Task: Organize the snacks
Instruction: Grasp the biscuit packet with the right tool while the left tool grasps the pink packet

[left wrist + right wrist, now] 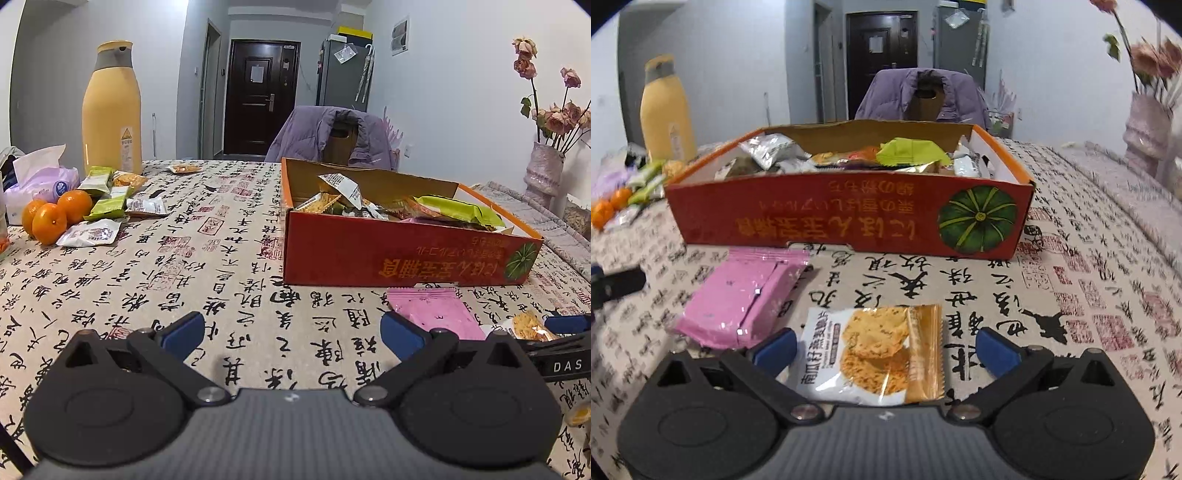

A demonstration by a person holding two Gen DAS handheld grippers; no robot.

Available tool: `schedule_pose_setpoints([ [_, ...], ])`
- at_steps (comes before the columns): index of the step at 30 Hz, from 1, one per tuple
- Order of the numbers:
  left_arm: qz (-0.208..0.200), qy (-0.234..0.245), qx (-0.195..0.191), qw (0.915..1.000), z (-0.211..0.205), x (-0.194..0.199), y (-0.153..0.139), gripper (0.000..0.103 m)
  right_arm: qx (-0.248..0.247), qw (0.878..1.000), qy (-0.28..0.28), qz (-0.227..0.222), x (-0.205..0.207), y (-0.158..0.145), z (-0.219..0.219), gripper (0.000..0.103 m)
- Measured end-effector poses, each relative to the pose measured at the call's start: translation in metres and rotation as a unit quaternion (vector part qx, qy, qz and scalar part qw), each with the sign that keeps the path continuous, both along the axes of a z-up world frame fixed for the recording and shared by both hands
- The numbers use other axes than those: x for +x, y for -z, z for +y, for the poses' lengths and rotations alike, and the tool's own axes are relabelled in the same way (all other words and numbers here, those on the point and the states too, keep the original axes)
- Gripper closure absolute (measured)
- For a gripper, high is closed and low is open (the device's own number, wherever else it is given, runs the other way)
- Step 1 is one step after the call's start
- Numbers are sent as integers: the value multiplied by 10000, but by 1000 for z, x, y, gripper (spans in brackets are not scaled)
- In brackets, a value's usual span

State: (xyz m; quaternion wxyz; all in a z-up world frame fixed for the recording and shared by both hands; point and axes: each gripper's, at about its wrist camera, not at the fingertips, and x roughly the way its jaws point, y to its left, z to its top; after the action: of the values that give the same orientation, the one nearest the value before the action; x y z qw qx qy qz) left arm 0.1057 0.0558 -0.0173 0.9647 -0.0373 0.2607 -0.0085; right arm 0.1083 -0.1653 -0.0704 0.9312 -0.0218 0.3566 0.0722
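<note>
- We are seeing even, cool indoor light with soft shadows.
- Fisheye bending is curving the walls; the corners are darkening.
- The right wrist view is blurring toward its left and right edges.

Tall yellow plastic flask with a grey spout top [112, 110] upright at the far left of the bench, which is covered by a cream cloth printed with black calligraphy and red seals [221, 266]. Three oranges [51, 216] clustered near the left edge, just beside a lilac soft pack of white tissues [44, 177]. Purple padded jacket draped over a chair back [332, 134] beyond the far edge. Dark brown panelled door [262, 96] down the hallway, grey refrigerator [341, 74] to its right with a yellow box on top [354, 32]. Pale pink ribbed vase of dried pink roses [543, 170] at far right.
</note>
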Motion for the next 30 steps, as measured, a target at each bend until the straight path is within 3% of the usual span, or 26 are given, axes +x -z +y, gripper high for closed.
schedule_pose_setpoints([
  [13, 23, -30, -1, 10000, 0, 0, 1, 0, 3, 9984, -564, 17, 11, -2, 10, 1],
  [16, 41, -35, -2, 10000, 0, 0, 1, 0, 49, 9971, -750, -100, 6, -3, 11, 16],
  [18, 55, -39, 6, 10000, 0, 0, 1, 0, 78, 9963, -841, -188, 1, -5, 12, 31],
  [21, 79, -61, 47, 9999, -1, 1, 1, 0, 90, 9957, -880, -289, -3, -5, 13, 39],
  [30, 274, -226, 190, 9992, -6, 8, -1, 0, 294, 9950, -584, -751, -12, -19, -12, 49],
])
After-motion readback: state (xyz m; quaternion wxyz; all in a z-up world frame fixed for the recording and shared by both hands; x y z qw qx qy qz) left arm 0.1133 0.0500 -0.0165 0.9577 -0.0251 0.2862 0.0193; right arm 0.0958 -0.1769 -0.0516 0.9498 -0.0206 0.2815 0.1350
